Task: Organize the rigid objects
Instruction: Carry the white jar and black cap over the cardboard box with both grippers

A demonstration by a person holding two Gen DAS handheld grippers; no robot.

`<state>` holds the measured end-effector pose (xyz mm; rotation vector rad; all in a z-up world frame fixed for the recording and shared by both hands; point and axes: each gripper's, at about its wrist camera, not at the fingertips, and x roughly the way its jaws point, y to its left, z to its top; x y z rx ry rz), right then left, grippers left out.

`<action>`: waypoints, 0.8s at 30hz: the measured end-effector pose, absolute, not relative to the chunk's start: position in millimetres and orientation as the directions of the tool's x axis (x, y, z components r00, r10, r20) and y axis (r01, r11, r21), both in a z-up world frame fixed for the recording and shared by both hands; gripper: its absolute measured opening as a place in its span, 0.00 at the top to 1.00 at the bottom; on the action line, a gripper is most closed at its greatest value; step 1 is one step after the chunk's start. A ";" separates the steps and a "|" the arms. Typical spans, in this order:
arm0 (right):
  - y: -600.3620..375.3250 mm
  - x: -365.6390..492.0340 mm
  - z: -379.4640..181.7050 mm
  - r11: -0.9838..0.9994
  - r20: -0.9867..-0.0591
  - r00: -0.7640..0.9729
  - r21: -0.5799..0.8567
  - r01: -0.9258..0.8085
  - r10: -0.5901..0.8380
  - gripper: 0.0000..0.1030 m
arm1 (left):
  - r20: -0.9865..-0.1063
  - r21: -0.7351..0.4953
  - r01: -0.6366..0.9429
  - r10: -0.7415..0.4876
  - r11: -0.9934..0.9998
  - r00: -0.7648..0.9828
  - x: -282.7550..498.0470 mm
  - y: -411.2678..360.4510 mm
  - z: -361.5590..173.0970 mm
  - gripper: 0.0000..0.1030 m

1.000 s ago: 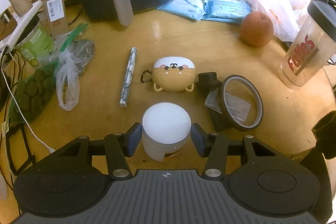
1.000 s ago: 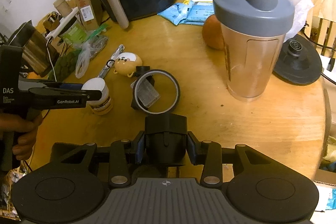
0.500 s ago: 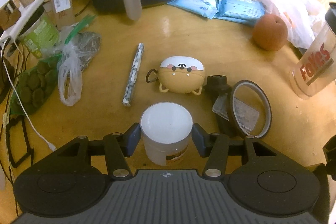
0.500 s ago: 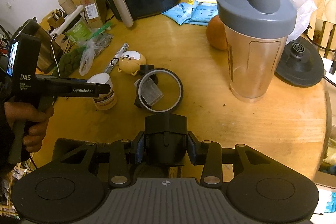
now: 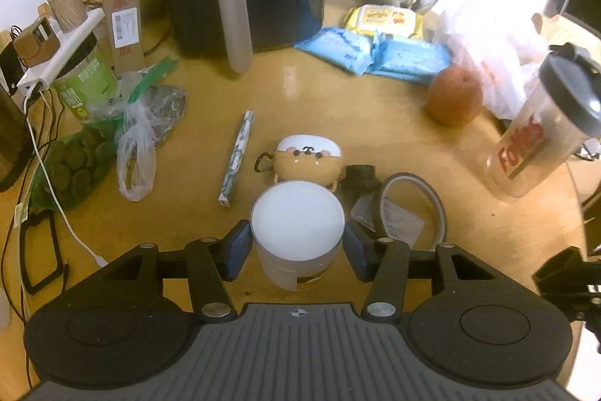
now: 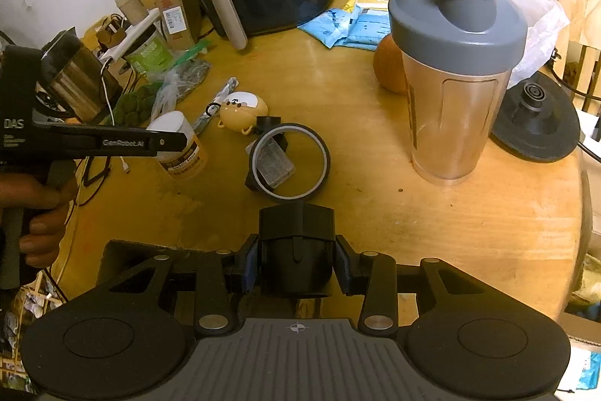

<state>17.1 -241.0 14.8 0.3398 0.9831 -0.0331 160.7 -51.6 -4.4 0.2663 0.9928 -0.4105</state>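
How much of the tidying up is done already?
Nothing looks sorted yet. In hand: the left gripper holds the white-lidded jar, and the right gripper holds a black cylinder. Left lying loose on the table: the tape ring, the bear-face case, the patterned pen and the shaker bottle.

A white-lidded jar (image 5: 298, 232) is showing a yellow-and-black label. The tan earbud case (image 5: 308, 160) is wearing a white top with pink cheeks. The pen (image 5: 236, 158) is showing marbled grey-white, the table (image 5: 338, 108) glowing honey yellow, the shaker (image 6: 450, 70) wearing a grey lid.
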 end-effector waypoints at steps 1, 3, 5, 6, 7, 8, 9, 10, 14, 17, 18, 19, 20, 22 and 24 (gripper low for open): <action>-240.8 16.7 14.8 0.947 -0.820 0.559 0.268 0.177 0.127 0.58 | -0.849 0.028 0.450 -0.216 0.893 0.482 158.2 -50.8 -2.5 0.50; -240.7 16.1 15.0 0.948 -0.819 0.558 0.270 0.171 0.132 0.58 | -0.845 0.016 0.445 -0.226 0.895 0.485 153.0 -47.9 2.2 0.50; -240.9 15.8 15.0 0.948 -0.819 0.558 0.271 0.164 0.137 0.58 | -0.841 0.004 0.439 -0.234 0.898 0.487 148.3 -45.2 6.2 0.50; -241.0 15.7 15.1 0.949 -0.818 0.558 0.272 0.160 0.140 0.58 | -0.840 -0.002 0.435 -0.237 0.900 0.488 145.7 -43.9 8.5 0.50; -240.6 15.1 15.3 0.949 -0.817 0.558 0.273 0.157 0.143 0.58 | -0.838 -0.007 0.431 -0.240 0.902 0.489 142.9 -42.6 10.4 0.50; -240.4 14.5 15.5 0.950 -0.817 0.558 0.274 0.153 0.146 0.58 | -0.837 -0.013 0.428 -0.244 0.904 0.490 139.8 -40.8 12.5 0.50; -240.4 14.3 15.6 0.950 -0.817 0.558 0.274 0.149 0.148 0.58 | -0.835 -0.020 0.426 -0.249 0.905 0.491 136.6 -39.1 14.6 0.50; -239.9 13.4 15.8 0.950 -0.816 0.558 0.275 0.147 0.150 0.58 | -0.833 -0.025 0.423 -0.253 0.906 0.492 133.4 -37.4 16.5 0.50; -238.0 10.5 17.0 0.952 -0.814 0.559 0.277 0.133 0.159 0.58 | -0.830 -0.041 0.412 -0.261 0.910 0.494 120.7 -31.4 22.5 0.50; -236.1 7.9 18.4 0.953 -0.811 0.560 0.279 0.121 0.166 0.58 | -0.828 -0.049 0.403 -0.264 0.914 0.496 111.0 -27.7 25.5 0.50; -235.3 6.7 18.9 0.953 -0.810 0.561 0.279 0.117 0.169 0.58 | -0.828 -0.051 0.401 -0.264 0.914 0.495 107.9 -26.5 26.2 0.50; -234.2 5.8 19.4 0.953 -0.810 0.561 0.280 0.112 0.171 0.58 | -0.828 -0.053 0.400 -0.265 0.915 0.495 104.6 -25.2 26.9 0.50; -233.2 4.6 19.8 0.954 -0.809 0.562 0.280 0.108 0.174 0.58 | -0.828 -0.055 0.399 -0.266 0.915 0.494 100.8 -23.9 27.6 0.50; -231.4 2.6 20.7 0.954 -0.808 0.562 0.281 0.101 0.179 0.58 | -0.828 -0.059 0.397 -0.267 0.916 0.493 93.7 -21.6 28.9 0.50; -230.4 0.5 20.9 0.955 -0.807 0.561 0.282 0.094 0.183 0.58 | -0.828 -0.063 0.392 -0.267 0.918 0.492 85.9 -18.3 30.2 0.50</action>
